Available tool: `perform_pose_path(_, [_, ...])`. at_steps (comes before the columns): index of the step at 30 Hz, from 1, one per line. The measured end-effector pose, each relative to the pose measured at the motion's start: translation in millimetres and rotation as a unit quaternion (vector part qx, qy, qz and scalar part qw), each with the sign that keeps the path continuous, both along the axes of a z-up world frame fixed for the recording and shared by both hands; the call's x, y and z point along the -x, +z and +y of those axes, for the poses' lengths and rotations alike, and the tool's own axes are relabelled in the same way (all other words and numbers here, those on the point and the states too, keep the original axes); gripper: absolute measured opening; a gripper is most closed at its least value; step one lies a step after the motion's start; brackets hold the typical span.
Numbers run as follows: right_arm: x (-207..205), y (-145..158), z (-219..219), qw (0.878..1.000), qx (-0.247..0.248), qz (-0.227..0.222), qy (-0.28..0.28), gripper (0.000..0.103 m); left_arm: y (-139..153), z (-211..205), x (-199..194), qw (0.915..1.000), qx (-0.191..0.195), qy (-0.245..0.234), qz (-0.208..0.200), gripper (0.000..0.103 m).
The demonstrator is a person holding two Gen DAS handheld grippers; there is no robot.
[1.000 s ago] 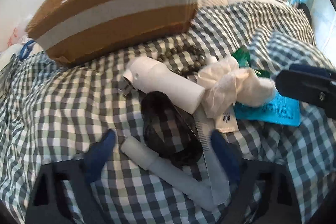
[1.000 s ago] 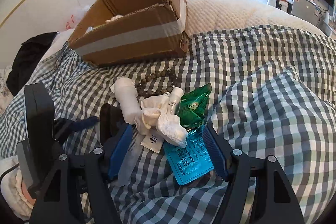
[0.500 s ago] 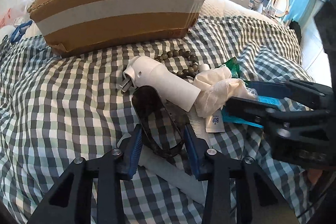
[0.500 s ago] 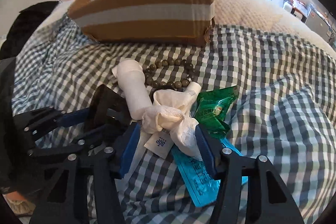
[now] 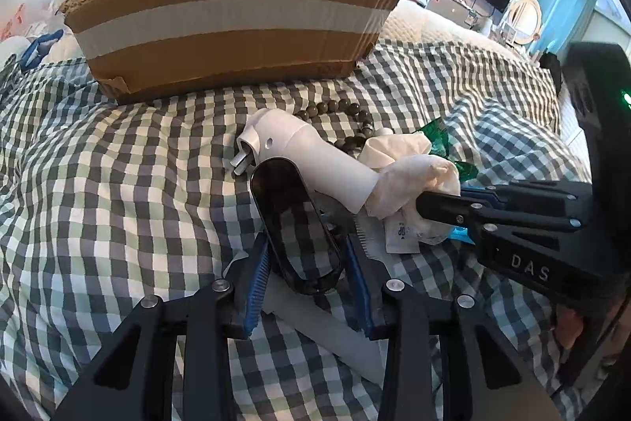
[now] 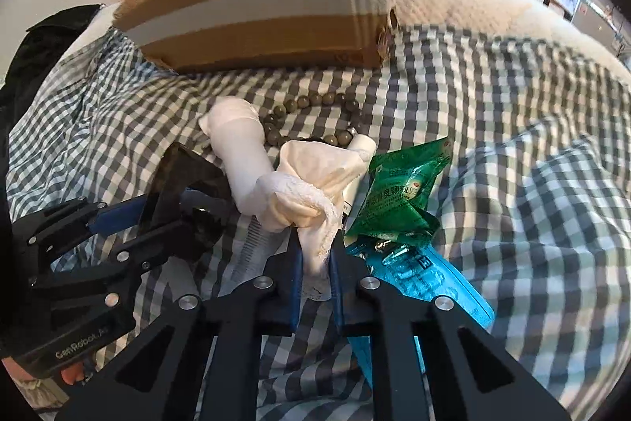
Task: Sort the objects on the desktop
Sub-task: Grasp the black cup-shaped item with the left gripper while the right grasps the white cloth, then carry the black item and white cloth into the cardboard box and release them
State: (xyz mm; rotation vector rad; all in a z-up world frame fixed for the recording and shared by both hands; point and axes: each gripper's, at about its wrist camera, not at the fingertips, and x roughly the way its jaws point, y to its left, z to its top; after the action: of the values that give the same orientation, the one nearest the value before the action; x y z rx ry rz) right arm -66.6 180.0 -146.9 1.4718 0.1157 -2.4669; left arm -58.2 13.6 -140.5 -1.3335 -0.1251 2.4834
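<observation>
Surface: checked cloth (image 5: 118,184) spread over a bed, with the clutter heaped near its middle.
Left gripper (image 5: 307,263): jaws narrowing around the dark oval glasses case (image 5: 295,223); the blue pads sit at either side of the case's near end, touching or just about touching it. The case lies tilted, its far end against the white cylinder.
Right gripper (image 6: 315,259): clamped tight on the cream lace cloth (image 6: 311,184), pinching its lower fold between the blue pads. In the left wrist view it reaches in from the right into the same bundle.
White cylinder (image 5: 315,156): a white device with a metal nozzle at its far end, lying on its side between the case and the cloth bundle, touching both.
Beads (image 6: 311,101): string of dark round beads looped on the checked cloth beyond the cylinder, near the box.
Green packet (image 6: 406,188): crumpled, just right of the lace cloth.
Blue packet (image 6: 426,279): flat, lying under the green one and beside the right gripper's right finger.
Comb (image 5: 364,235): clear, toothed, partly hidden under the case and cloth.
Cardboard box (image 5: 236,22): open-topped, grey tape band round its side, standing at the far edge of the checked cloth, well apart from both grippers.
</observation>
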Motion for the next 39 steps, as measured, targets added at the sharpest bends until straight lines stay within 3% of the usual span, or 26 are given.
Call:
perform_pose_path(11, [-25, 27, -2, 1.0, 0.01, 0.023, -0.006, 0.011, 22, 4, -10, 0.9996, -0.009, -0.013, 0.022, 0.029])
perform_pose_path(23, [-40, 44, 4, 0.999, 0.031, 0.04, -0.014, 0.011, 21, 3, -18, 0.9997, -0.006, -0.015, 0.018, 0.029])
perform_pose_path(39, [-49, 60, 1, 0.997, 0.044, 0.057, -0.012, 0.011, 44, -17, -24, 0.9989, -0.016, 0.012, 0.043, 0.029])
